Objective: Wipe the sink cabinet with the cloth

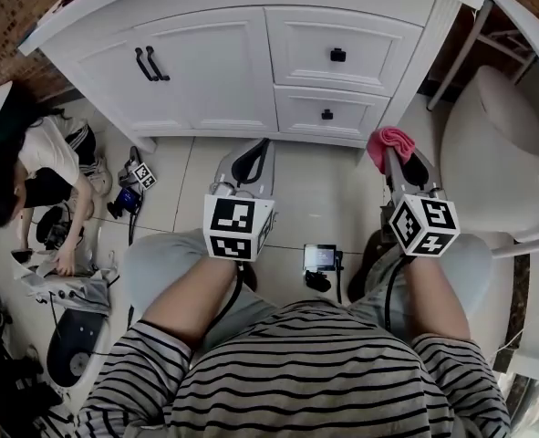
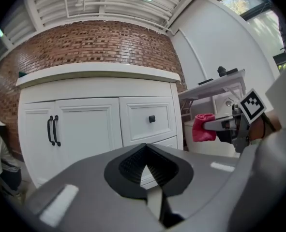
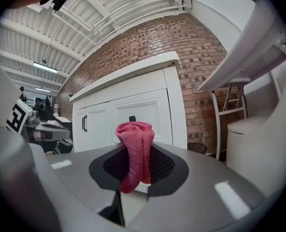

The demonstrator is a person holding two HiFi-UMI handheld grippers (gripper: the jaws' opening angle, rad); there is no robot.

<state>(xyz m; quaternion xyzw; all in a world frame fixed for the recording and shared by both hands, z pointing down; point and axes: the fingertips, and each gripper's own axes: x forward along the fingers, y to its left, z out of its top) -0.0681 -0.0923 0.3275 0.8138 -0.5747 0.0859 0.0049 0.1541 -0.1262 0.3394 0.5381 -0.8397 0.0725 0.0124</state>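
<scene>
Striped shirt (image 1: 305, 372) is being worn nearest | soft, light pink knitted cloth (image 3: 135, 144) is being pinched by right gripper (image 3: 137, 170), short of white panelled sink cabinet (image 1: 214, 62) | left gripper (image 2: 145, 166) is being held closed, empty | bunched middle is being judged best hold

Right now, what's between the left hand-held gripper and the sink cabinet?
Nothing: the left hand-held gripper, shut and empty, faces the sink cabinet across open air above bare floor tile, per the head view.
</scene>
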